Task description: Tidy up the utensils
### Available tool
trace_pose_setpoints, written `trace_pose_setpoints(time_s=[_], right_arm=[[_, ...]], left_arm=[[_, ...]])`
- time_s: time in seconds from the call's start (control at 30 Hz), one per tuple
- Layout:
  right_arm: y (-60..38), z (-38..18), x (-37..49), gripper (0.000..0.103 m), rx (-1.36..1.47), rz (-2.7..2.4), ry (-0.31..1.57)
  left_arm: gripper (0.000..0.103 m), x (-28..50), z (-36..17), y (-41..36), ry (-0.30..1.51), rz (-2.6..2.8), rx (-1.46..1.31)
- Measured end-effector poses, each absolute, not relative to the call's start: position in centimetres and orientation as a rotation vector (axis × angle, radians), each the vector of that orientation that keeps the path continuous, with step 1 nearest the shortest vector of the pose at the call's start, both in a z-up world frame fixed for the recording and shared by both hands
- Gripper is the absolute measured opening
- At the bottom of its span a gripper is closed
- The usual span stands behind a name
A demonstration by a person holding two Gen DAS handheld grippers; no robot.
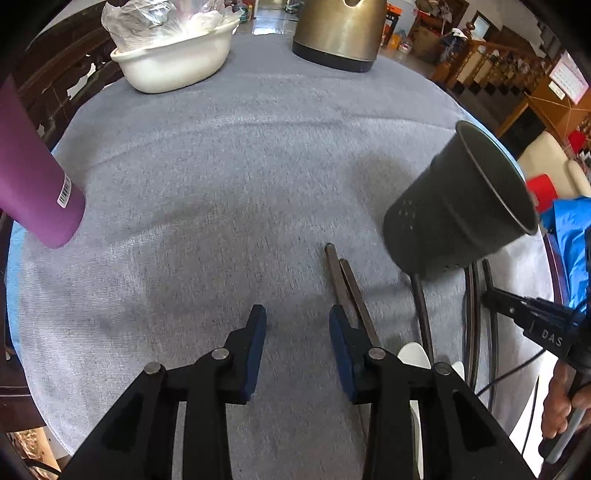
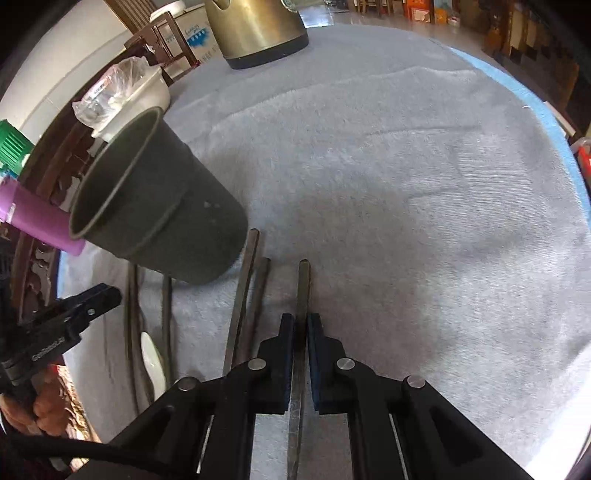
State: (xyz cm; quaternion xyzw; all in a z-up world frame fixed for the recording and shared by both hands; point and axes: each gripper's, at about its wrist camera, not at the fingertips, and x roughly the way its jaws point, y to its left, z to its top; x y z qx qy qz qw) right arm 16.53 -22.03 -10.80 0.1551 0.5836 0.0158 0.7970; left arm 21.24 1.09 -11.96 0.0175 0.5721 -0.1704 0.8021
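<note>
A dark perforated utensil cup (image 1: 458,206) (image 2: 159,206) stands on the grey cloth (image 1: 240,184). In front of it lie two metal chopsticks (image 2: 247,288) (image 1: 347,288), a white spoon (image 2: 151,354) (image 1: 415,354) and dark thin handles (image 2: 166,314). My right gripper (image 2: 301,325) is shut on a third metal chopstick (image 2: 303,284), which points forward just right of the pair. My left gripper (image 1: 297,321) is open over bare cloth, with the chopstick pair just outside its right finger (image 1: 338,325). The right gripper (image 1: 489,297) also shows at the right edge of the left wrist view.
A purple bottle (image 1: 33,173) stands at the left. A white bowl (image 1: 173,62) with a plastic bag and a brass-coloured kettle (image 1: 340,29) stand at the far edge. A hand (image 1: 565,402) holds the right gripper's handle. The round table's edge (image 2: 535,107) curves at the right.
</note>
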Motion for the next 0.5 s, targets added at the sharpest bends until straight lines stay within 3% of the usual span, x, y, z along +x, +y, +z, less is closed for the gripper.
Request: trace_pose_setpoints(time_s=[0.5], right_arm=[[-21.9,-11.3,17.5,0.008,0.314,0.034,1.236]], left_arm=[[0.037,23.0,-12.4,-0.6,1.251,-0.443,0.025]])
